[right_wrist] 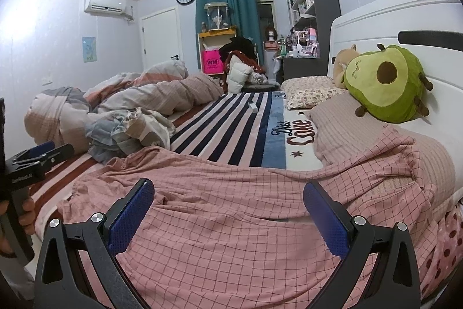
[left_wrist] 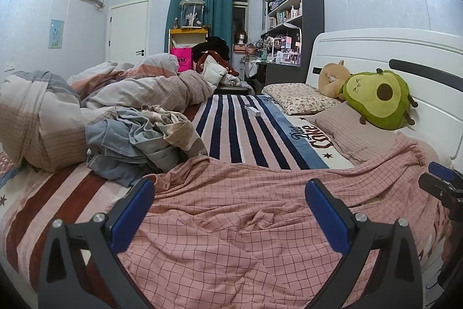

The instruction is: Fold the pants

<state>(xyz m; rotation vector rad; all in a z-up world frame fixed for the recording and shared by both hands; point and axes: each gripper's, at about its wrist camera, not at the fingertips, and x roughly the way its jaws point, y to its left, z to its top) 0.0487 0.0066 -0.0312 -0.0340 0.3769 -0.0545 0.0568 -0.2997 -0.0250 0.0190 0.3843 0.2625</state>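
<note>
In the left wrist view, the left claw [left_wrist: 230,217] is seen spread wide, nothing held between its blue, dimpled pads [left_wrist: 131,215], which are set in black angular frames. The pants [left_wrist: 246,222], a thin pink fabric with a dark grid check, are spread rumpled directly beneath and ahead of this claw, across the bed [left_wrist: 249,129]. Beyond them a striped, plush blanket is laid flat. To the claw's left front, a crumpled heap of clothes [left_wrist: 139,141] is piled, just beside the pants' edge.

In the right wrist view, the right claw [right_wrist: 228,217] is likewise held wide apart and empty, over the same checked pants [right_wrist: 231,222], which run under it and off to its right toward the ribbed pillow [right_wrist: 347,120]. A rounded avocado plush [right_wrist: 385,83] is propped farther right against the white headboard.
</note>
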